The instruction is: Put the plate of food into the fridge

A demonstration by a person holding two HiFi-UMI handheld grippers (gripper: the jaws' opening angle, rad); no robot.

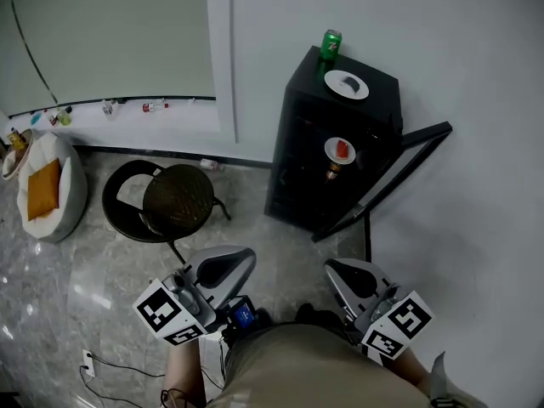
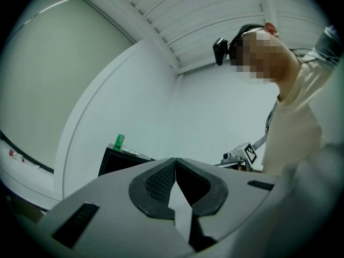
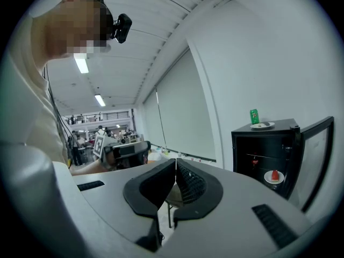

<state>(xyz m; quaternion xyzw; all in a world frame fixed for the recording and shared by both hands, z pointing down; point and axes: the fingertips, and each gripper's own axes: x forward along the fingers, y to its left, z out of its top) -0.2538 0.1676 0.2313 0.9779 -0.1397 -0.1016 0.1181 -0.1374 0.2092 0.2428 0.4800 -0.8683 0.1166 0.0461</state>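
Status of grippers: the left gripper (image 1: pixel 226 262) is found with its jaws pressed together and nothing between them, as confirmed in the left gripper view (image 2: pixel 175 160). The right gripper (image 1: pixel 353 277) is likewise closed on nothing, tip against tip (image 3: pixel 176 161). Both are held low, close to the person's body.

Location of task items: the black fridge (image 1: pixel 297 143) stands well ahead of both sets of jaws, against the wall, with its door (image 1: pixel 399 172) swung open to the right. A plate of red food (image 1: pixel 339 150) is seen resting on a shelf inside the fridge; from the right gripper it lies ahead and to the right of the jaws (image 3: pixel 274 177), well apart from them. A second plate (image 1: pixel 347 84), carrying something dark, sits on top of the fridge beside a green can (image 1: pixel 331 43). A round stool (image 1: pixel 178 198) stands ahead and to the left of the left jaws.

Progress: the placing step is judged complete for the plate inside. Closing the door appears outstanding. Whether the plate on top is also meant to go in cannot be determined.

Condition of the item: the plate is small, white and round, lying level on the shelf, with a single red piece at its centre. The kind of food is too small to tell.
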